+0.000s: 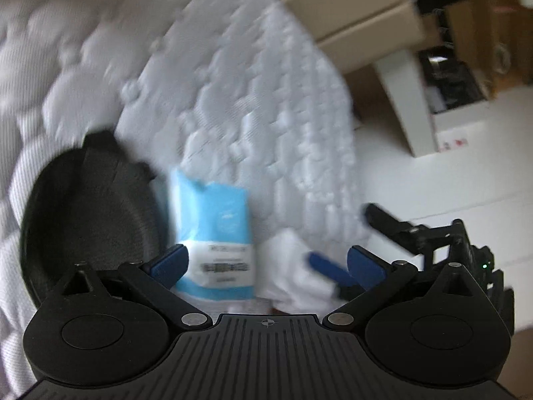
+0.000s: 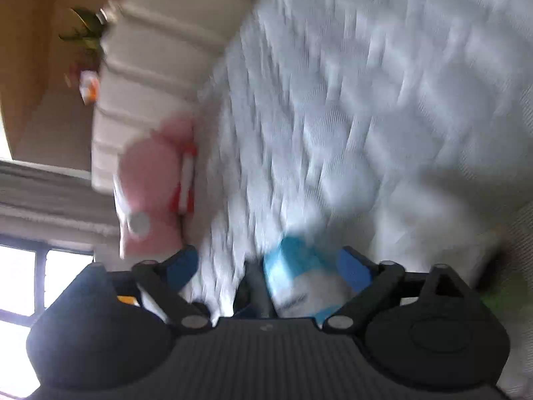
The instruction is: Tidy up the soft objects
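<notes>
left gripper (image 1: 266, 265): fingers spread wide, grasping nothing | blue-and-white packet (image 1: 213, 230): lies on the quilted white mattress (image 1: 253, 100), just ahead of the left gripper at 11 o'clock, black round object (image 1: 90, 213) at its 9 o'clock | right gripper (image 2: 269, 266): fingers apart, packet end between them, contact unclear from blur | pink plush toy (image 2: 153, 186): at 10 o'clock on the mattress edge

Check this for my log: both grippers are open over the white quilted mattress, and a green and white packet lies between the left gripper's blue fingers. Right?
Not quite. The soft packet is light blue and white, not green, as the left wrist view shows. The rest holds: the left gripper and right gripper are both open over the white quilted mattress.
</notes>
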### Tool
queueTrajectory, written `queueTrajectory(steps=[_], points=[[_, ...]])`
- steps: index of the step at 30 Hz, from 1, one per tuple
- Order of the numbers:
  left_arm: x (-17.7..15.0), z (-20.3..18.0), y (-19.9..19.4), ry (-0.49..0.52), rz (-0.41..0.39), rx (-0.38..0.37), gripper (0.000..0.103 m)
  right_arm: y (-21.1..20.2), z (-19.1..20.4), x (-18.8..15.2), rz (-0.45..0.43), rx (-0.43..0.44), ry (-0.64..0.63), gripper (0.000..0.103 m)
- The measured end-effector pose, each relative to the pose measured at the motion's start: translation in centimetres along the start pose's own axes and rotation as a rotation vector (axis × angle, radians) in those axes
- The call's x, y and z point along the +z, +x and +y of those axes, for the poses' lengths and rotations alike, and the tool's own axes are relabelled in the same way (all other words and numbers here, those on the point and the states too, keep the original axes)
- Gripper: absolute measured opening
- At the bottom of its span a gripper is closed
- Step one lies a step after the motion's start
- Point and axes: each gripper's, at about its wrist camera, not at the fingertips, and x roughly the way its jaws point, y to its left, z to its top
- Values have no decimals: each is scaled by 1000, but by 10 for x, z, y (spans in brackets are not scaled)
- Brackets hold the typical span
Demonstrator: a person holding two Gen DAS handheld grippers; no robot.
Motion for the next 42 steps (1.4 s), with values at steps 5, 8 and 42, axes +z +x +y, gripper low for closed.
queueTrajectory(steps=[5,8,42], points=[[7,-25,27,58,58,-57,103,-36,-51,-8,-33,-153,266,101],[-1,-30,46,22,110,-70,103,-21,-45,-6,31,-238,96,96],[-48,-25,50,56,173,-188,103,-57,-22,6,-86,-259,-82,98]])
